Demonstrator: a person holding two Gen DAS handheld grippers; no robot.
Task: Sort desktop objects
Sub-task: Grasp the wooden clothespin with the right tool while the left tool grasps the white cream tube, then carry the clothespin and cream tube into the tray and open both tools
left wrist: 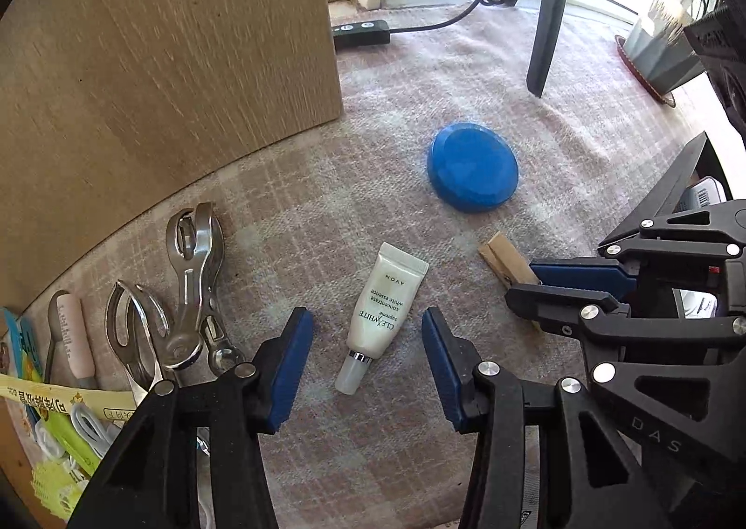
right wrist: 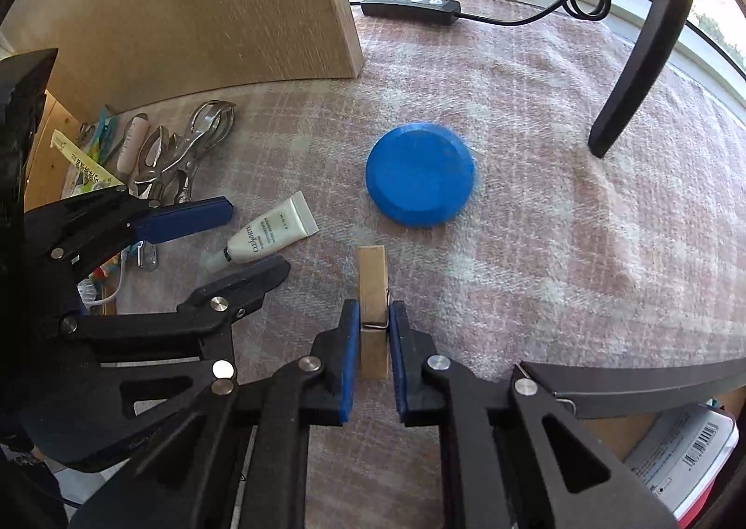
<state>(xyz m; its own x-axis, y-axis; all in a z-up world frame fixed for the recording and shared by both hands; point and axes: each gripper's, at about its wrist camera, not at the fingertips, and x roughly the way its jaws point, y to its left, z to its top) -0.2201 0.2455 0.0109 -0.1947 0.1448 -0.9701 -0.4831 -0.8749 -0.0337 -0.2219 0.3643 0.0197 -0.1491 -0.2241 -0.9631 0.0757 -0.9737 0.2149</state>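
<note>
A small white Avon cream tube [left wrist: 380,312] lies on the plaid cloth between the open fingers of my left gripper [left wrist: 368,333]; the pads do not touch it. It also shows in the right wrist view [right wrist: 270,236]. My right gripper [right wrist: 374,319] is shut on a wooden clothespin [right wrist: 373,281] that rests on the cloth; the clothespin also shows in the left wrist view [left wrist: 506,265]. A blue round lid [left wrist: 472,167] lies flat beyond both; it also shows in the right wrist view [right wrist: 420,174].
A wooden panel [left wrist: 163,53] stands at the left. Metal tools [left wrist: 191,295], a pink-handled item [left wrist: 74,337] and packets lie beside it. A black cable controller [left wrist: 361,32], a black stand leg [left wrist: 552,6] and a potted container [left wrist: 657,48] are at the back.
</note>
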